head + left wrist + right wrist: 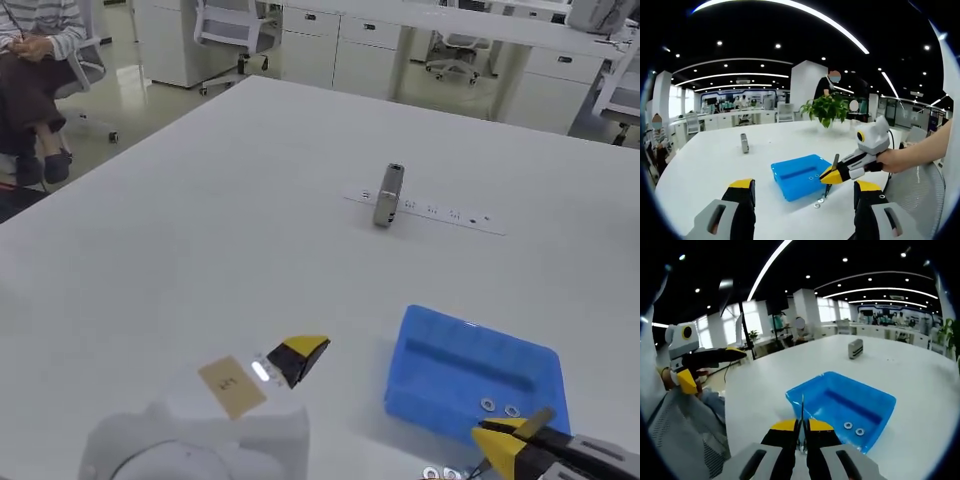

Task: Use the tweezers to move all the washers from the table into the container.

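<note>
White tabletop (250, 220), container (470, 365) lower right.
Right gripper (801, 426) clamped tweezers (802, 407), left gripper (805, 184) was apart; tips should probably meet washers (818, 204) flat.

Washers (440, 472): those on the counter (250, 200) lie at the head view's bottom edge, partly cut off; number unclear.
Right hand-held gripper (492, 432): body runs off the lower right corner.
Tweezers (802, 412): lower part hidden between that gripper's closed jaws.
Left hand-held gripper (298, 356): rear blurred, cut by the bottom edge.
Tan tag (232, 385): writing too small to read.
Strip (440, 212): marks too small to read.
</note>
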`<act>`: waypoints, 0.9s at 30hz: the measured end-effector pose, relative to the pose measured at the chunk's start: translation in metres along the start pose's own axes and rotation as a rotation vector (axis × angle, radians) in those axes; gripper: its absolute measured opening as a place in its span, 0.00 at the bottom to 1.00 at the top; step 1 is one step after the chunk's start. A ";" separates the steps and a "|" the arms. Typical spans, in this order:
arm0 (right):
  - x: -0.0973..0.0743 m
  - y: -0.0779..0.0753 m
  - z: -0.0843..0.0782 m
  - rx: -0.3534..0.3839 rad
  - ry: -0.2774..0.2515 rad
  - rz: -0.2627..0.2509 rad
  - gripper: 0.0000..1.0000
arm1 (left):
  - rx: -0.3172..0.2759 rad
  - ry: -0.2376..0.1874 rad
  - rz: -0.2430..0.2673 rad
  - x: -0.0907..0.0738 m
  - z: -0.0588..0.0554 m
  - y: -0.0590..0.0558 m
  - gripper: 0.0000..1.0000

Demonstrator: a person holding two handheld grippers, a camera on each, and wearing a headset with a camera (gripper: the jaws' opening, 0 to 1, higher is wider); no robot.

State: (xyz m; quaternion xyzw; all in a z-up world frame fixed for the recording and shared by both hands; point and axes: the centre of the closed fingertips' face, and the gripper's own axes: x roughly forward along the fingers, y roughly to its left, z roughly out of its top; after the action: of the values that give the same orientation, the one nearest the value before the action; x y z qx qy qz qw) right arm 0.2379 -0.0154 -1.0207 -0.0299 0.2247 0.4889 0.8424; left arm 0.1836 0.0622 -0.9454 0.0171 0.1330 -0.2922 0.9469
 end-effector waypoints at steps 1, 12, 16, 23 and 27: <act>-0.001 0.000 0.002 0.000 -0.005 0.000 0.02 | -0.001 0.001 -0.001 0.000 0.000 0.000 0.82; -0.010 0.001 0.014 0.034 -0.045 0.039 0.02 | 0.005 0.007 -0.010 0.001 -0.001 -0.002 0.82; -0.014 0.007 0.026 0.035 -0.065 0.064 0.02 | 0.002 0.006 -0.009 0.001 -0.001 -0.001 0.81; -0.016 0.013 0.048 0.005 -0.096 0.090 0.02 | -0.002 0.004 0.002 0.000 -0.001 0.001 0.81; -0.016 0.014 0.057 -0.006 -0.111 0.093 0.02 | -0.003 0.004 0.007 0.000 -0.001 0.002 0.81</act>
State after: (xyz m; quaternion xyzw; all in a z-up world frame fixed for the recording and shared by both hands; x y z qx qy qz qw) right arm 0.2389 -0.0055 -0.9603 0.0053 0.1773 0.5289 0.8299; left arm 0.1845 0.0641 -0.9464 0.0167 0.1350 -0.2887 0.9477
